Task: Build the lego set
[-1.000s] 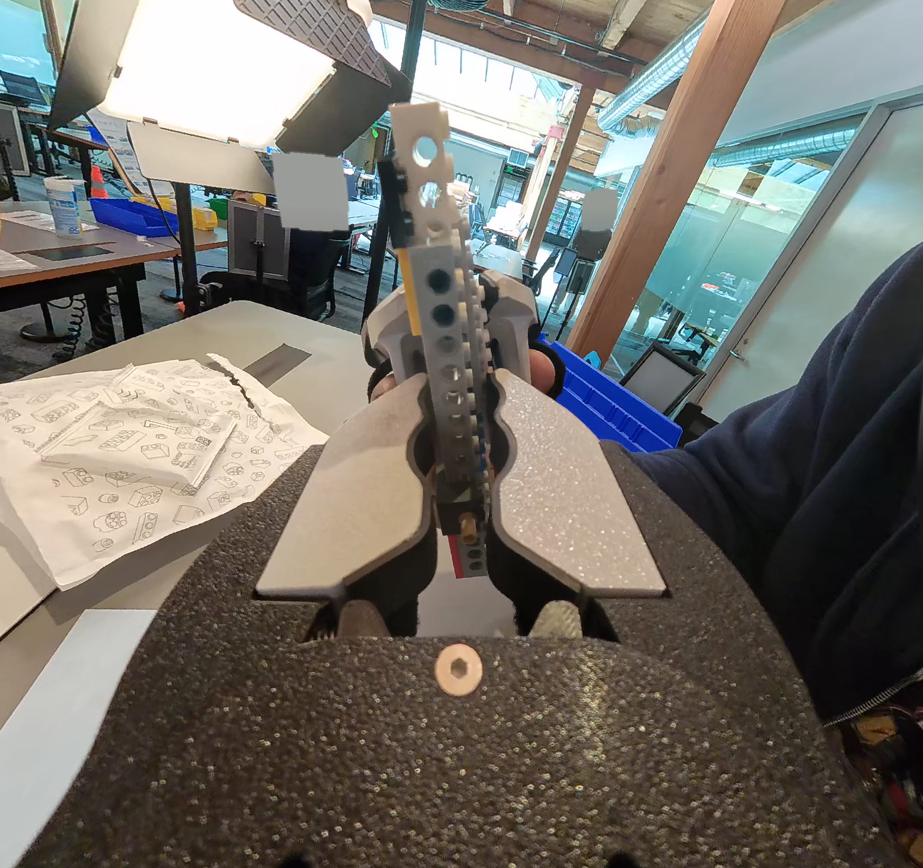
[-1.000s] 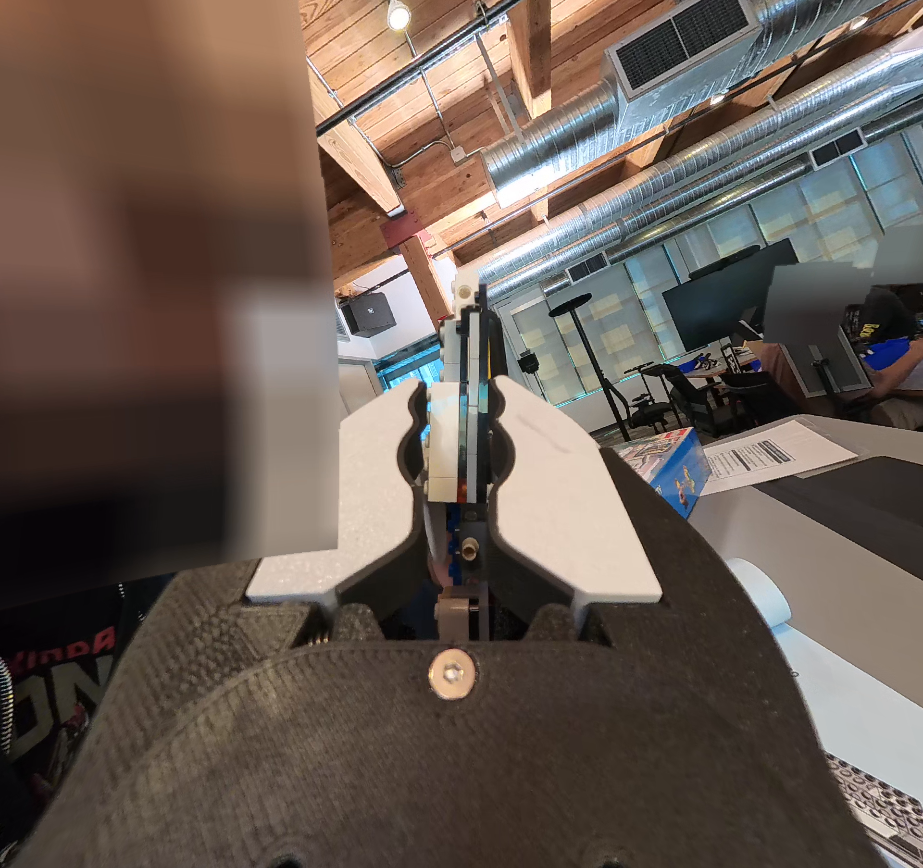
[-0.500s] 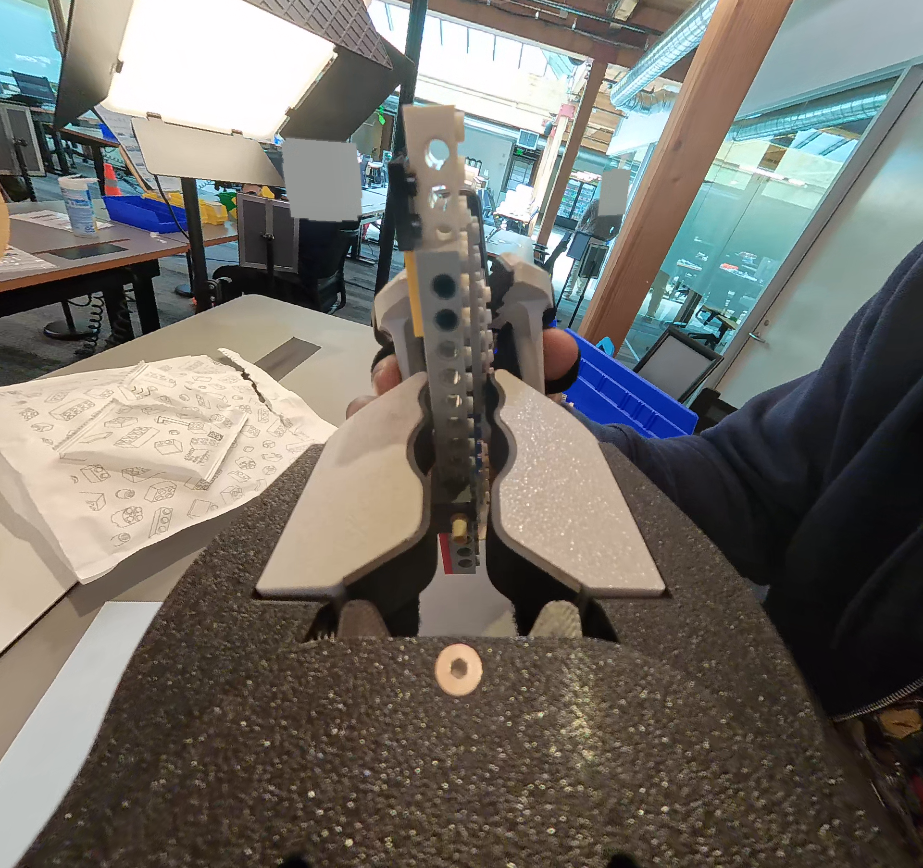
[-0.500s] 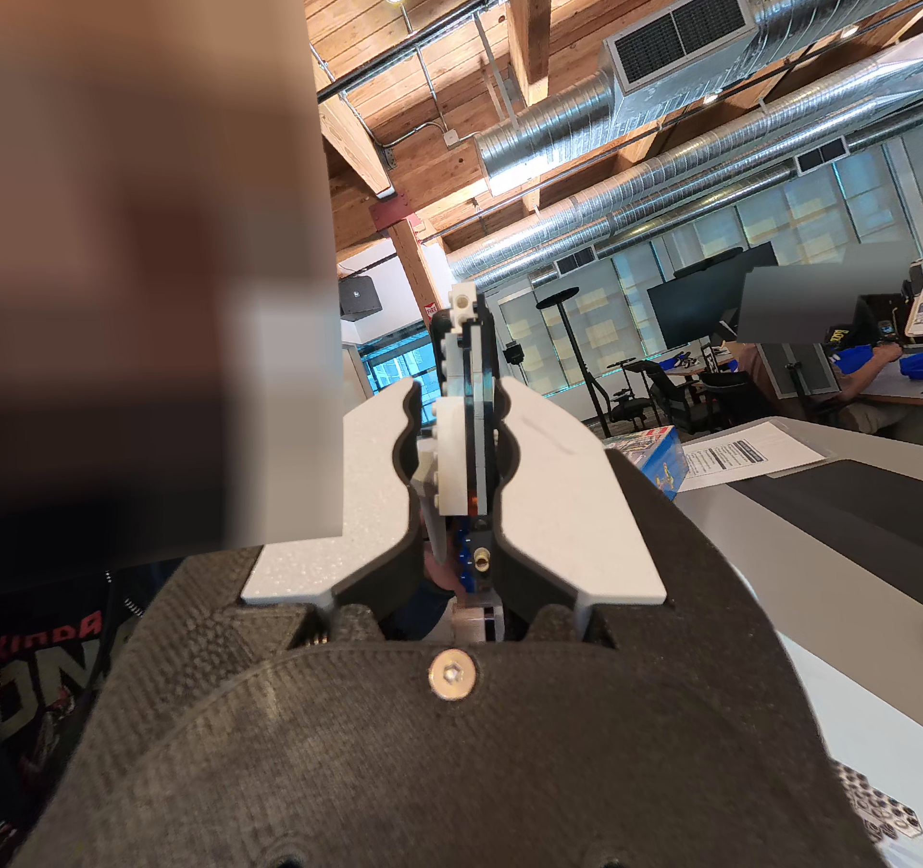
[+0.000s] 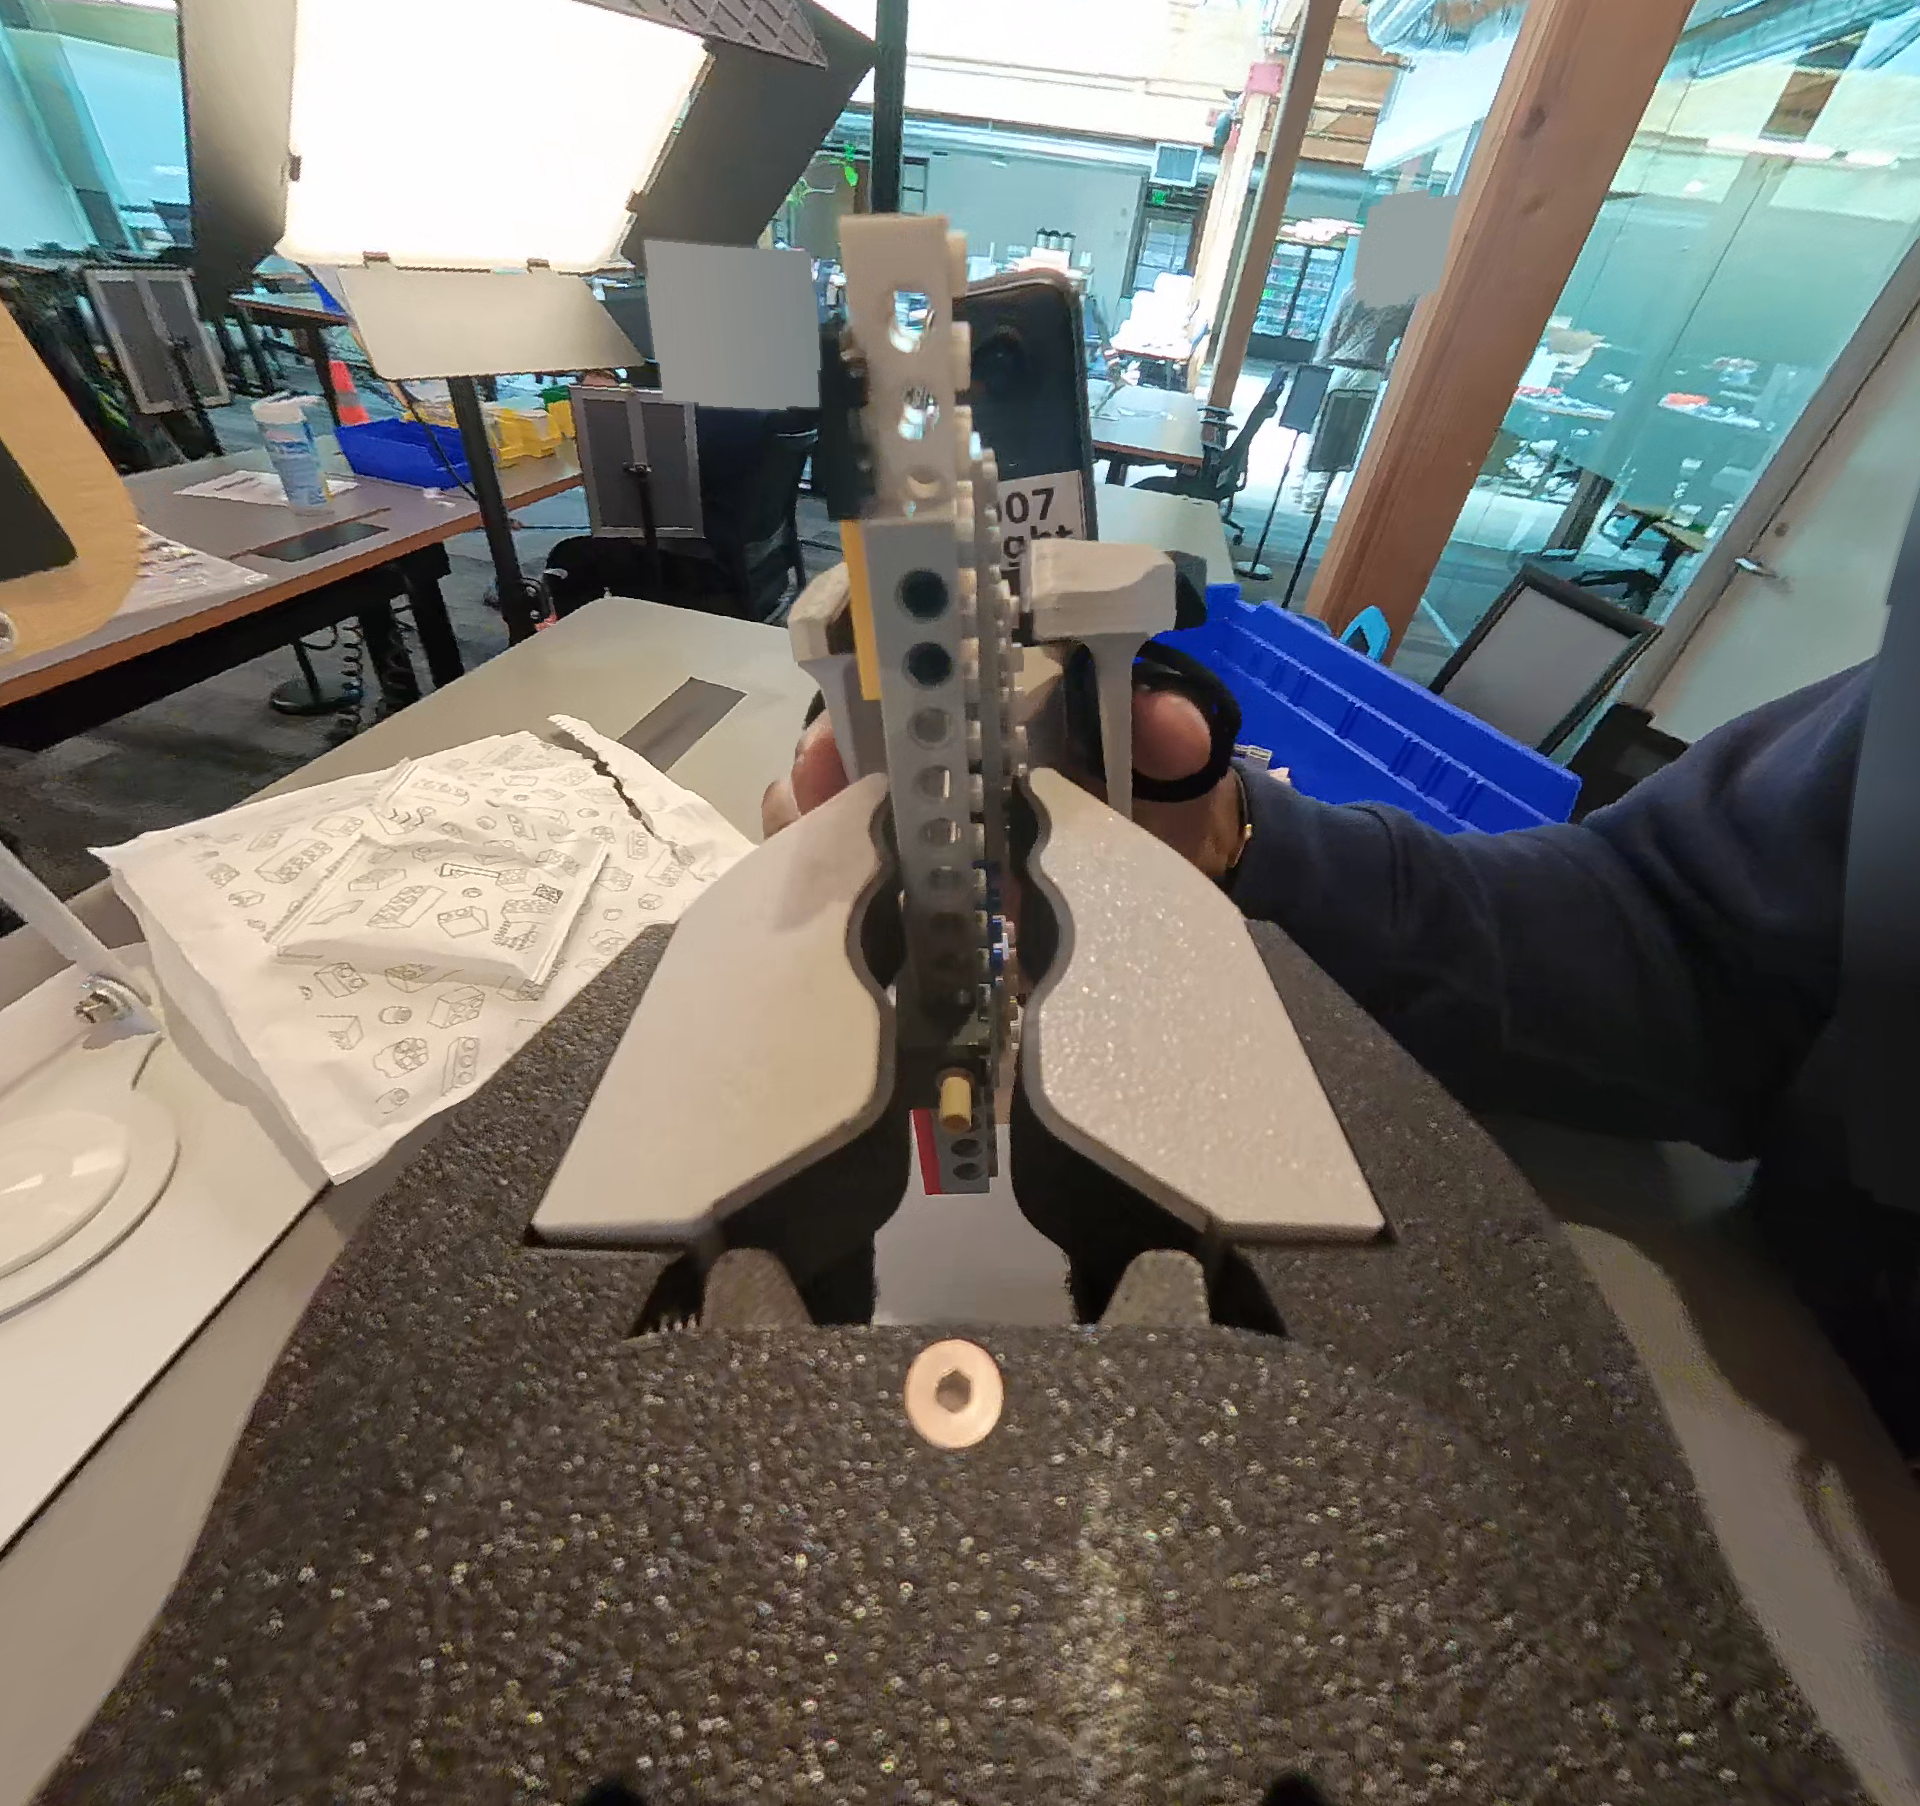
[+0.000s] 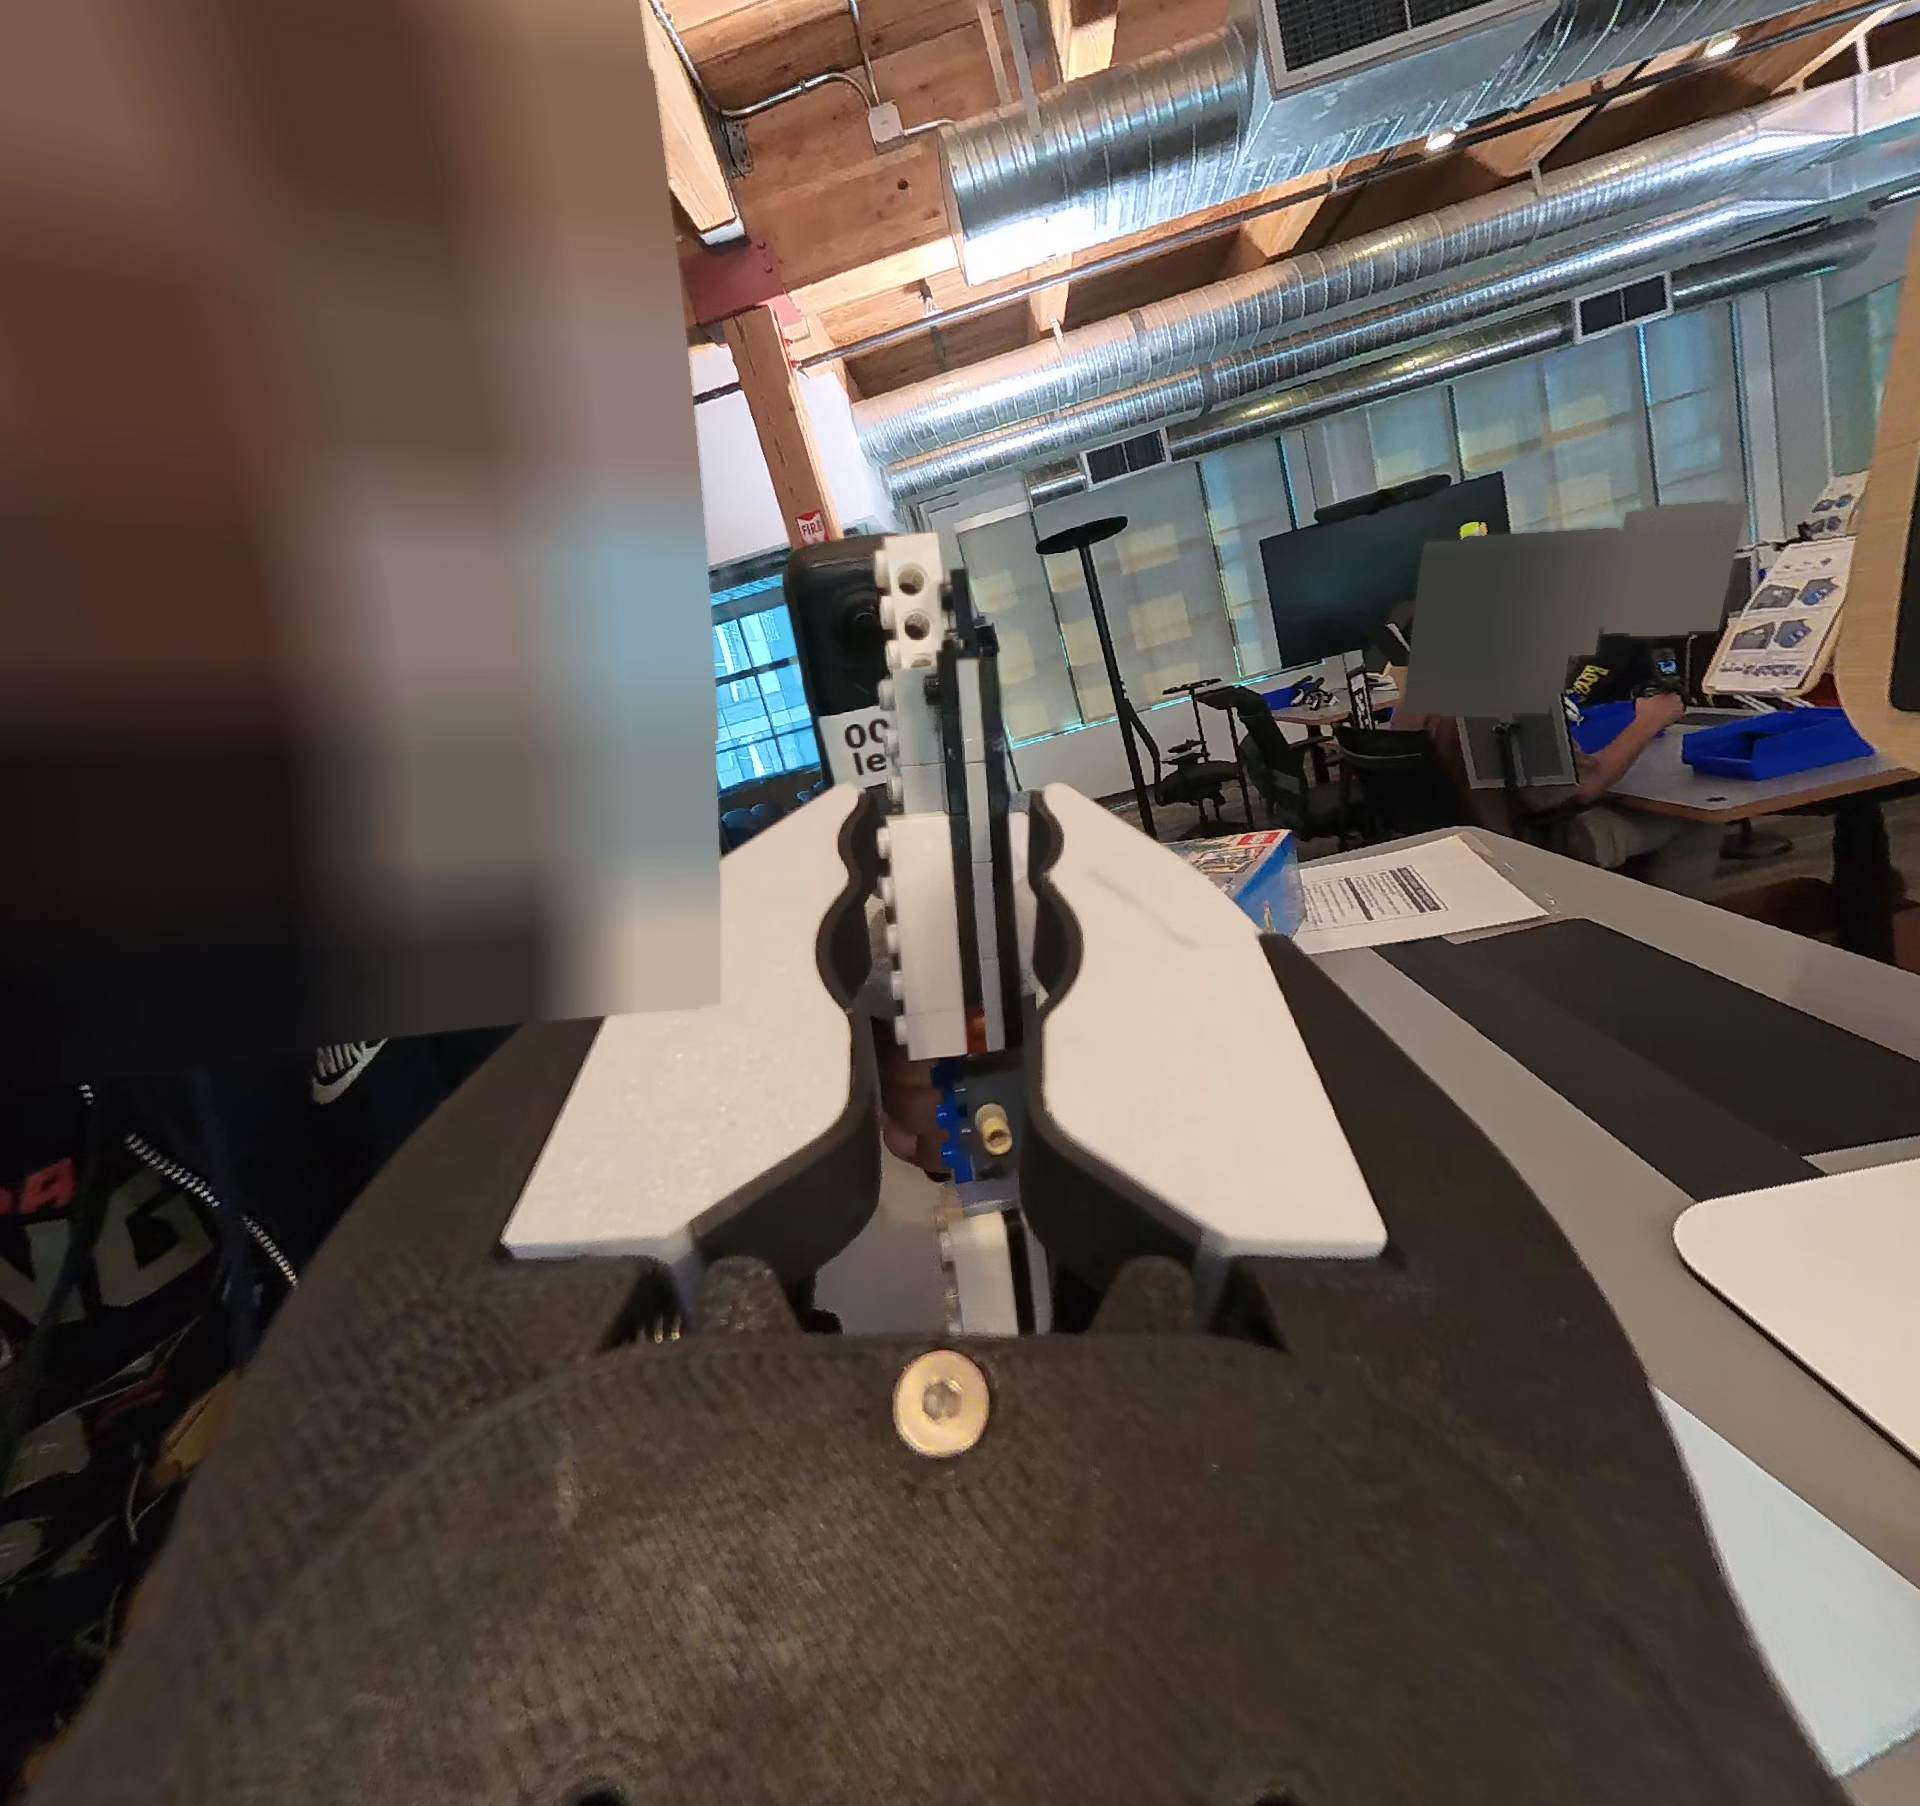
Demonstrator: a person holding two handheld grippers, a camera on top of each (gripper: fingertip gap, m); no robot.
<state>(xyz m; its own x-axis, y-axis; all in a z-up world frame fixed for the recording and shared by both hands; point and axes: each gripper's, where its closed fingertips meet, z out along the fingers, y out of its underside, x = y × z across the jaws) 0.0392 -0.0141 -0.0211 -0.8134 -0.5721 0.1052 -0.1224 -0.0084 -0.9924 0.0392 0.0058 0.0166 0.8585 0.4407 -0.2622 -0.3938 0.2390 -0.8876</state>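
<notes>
A long brick assembly of grey holed beams, white, black and yellow parts stands upright in the air between both grippers. My left gripper is shut on its lower part, with both pads pressed on it. The right gripper faces me from behind the assembly, its fingers on either side of the middle. In the right wrist view the assembly stands between the fingers of my right gripper. A narrow gap shows beside the right pad, so that gripper is open about it. A hand holds the right gripper.
Torn white paper bags with brick prints lie on the grey table. A blue bin is behind the right gripper and a lit light panel hangs to the left. A blue box, a printed sheet and a dark mat lie to the right. My left and right fingertips are right by each other.
My right gripper's fingers have eased apart around the assembly, and it has tilted relative to the left one. Each gripper's camera now shows behind the assembly. The left grasp is unchanged.
</notes>
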